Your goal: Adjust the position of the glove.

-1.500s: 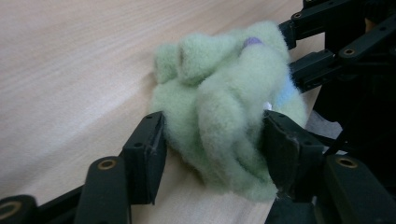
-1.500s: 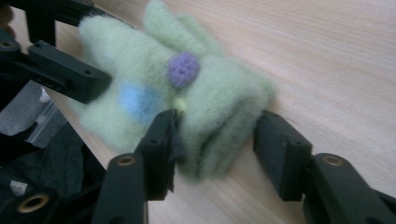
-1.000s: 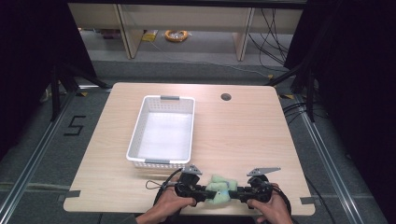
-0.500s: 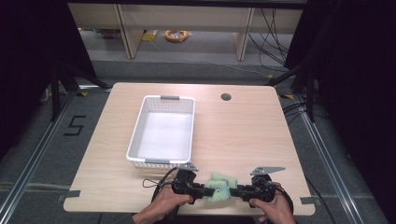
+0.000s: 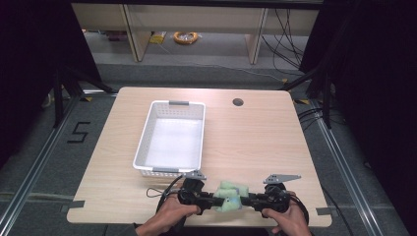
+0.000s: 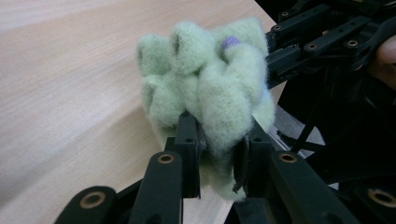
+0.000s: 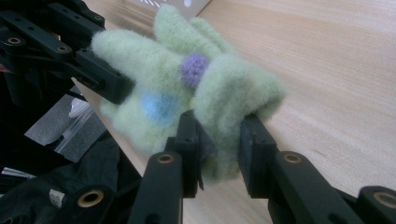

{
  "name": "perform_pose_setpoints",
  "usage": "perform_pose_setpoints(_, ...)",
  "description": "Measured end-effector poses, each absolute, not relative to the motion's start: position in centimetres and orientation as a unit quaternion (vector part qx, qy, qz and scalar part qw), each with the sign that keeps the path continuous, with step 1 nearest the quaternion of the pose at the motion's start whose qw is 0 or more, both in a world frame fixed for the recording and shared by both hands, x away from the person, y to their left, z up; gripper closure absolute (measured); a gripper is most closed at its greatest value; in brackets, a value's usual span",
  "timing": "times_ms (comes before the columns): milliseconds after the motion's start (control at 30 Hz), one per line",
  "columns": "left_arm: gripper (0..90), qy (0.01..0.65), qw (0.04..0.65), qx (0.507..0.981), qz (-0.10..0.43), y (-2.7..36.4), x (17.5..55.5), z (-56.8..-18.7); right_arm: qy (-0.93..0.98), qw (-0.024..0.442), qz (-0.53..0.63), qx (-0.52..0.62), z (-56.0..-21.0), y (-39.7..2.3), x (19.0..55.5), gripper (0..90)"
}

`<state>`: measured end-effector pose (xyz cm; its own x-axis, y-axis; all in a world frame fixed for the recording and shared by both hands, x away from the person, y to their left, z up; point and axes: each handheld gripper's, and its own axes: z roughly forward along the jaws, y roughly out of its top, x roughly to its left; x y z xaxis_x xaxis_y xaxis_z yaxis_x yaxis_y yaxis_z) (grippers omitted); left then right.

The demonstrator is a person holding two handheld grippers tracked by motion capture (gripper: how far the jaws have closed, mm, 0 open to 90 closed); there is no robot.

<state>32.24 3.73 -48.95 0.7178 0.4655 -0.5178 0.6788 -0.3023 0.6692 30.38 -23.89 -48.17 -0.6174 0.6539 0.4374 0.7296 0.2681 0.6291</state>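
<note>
Moved only a little since the earlier frames: both hands sit slightly lower toward the near edge of the table (image 5: 255, 142), with the green fuzzy cloth (image 5: 230, 195) bunched more tightly between the two tools. Left gripper (image 5: 212, 198) clamped on one fold of the cloth (image 6: 212, 88), jaws pressed into the pile from both sides, as seen in the left gripper view. Right gripper (image 5: 245, 199) likewise closed on the opposite fold (image 7: 201, 93), with a small purple dot (image 7: 194, 66) and a pale blue patch (image 7: 156, 105) visible on the fabric in the right gripper view. Held just above or at the table's near edge, between the two hands; impossible to tell whether still touching the wood. White basket (image 5: 147, 132) standing apart, further back and to the left, with nothing seen inside. Judging from this, probably in the middle of folding or gathering the cloth, with the small shift meaning a firmer two-sided hold before carrying it somewhere, perhaps toward the basket. Risk of one fold slipping out, since soft pile compresses easily.
</note>
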Motion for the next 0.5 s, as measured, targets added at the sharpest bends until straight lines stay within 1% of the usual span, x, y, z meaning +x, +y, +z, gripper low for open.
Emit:
perform_pose_setpoints(67,73.1,0.363,0.466,0.8,-0.108,3.79,32.21,-48.82,-0.802,0.027,-0.418,-0.425,-48.1,-23.94,30.55,72.6)
perform_pose_setpoints(100,73.0,0.364,0.463,0.801,-0.106,3.84,32.23,-48.78,-0.796,0.042,-0.422,-0.433,-48.05,-23.73,30.44,72.6)
perform_pose_setpoints(133,73.0,0.36,0.461,0.804,-0.103,3.9,32.33,-48.77,-0.796,0.043,-0.42,-0.433,-47.96,-23.71,30.43,72.6)
perform_pose_setpoints(167,73.0,0.357,0.466,0.802,-0.111,3.94,32.43,-48.83,-0.803,0.026,-0.42,-0.423,-47.99,-23.81,30.64,72.6)
perform_pose_setpoints(200,73.0,0.356,0.465,0.803,-0.11,3.97,32.45,-48.76,-0.803,0.033,-0.426,-0.415,-48.14,-23.79,30.81,72.6)
perform_pose_setpoints(233,72.9,0.356,0.465,0.803,-0.11,3.97,32.48,-48.68,-0.801,0.028,-0.419,-0.426,-48.08,-23.7,30.74,72.6)
perform_pose_setpoints(333,72.9,0.361,0.46,0.805,-0.101,4.03,32.49,-48.45,-0.797,0.032,-0.422,-0.431,-48.01,-23.55,30.8,72.5)
perform_pose_setpoints(400,72.7,0.356,0.464,0.805,-0.102,4.09,32.64,-48.43,-0.795,0.044,-0.427,-0.429,-47.88,-23.55,30.83,72.5)
perform_pose_setpoints(433,72.6,0.355,0.464,0.805,-0.105,4.14,32.68,-48.42,-0.802,0.026,-0.425,-0.419,-47.78,-23.7,31.0,72.5)
perform_pose_setpoints(467,72.5,0.357,0.464,0.803,-0.107,4.17,32.7,-48.41,-0.799,0.038,-0.422,-0.427,-47.64,-23.59,30.9,72.5)
perform_pose_setpoints(500,72.4,0.363,0.459,0.805,-0.098,4.23,32.64,-48.27,-0.797,0.038,-0.426,-0.426,-47.62,-23.53,30.97,72.5)
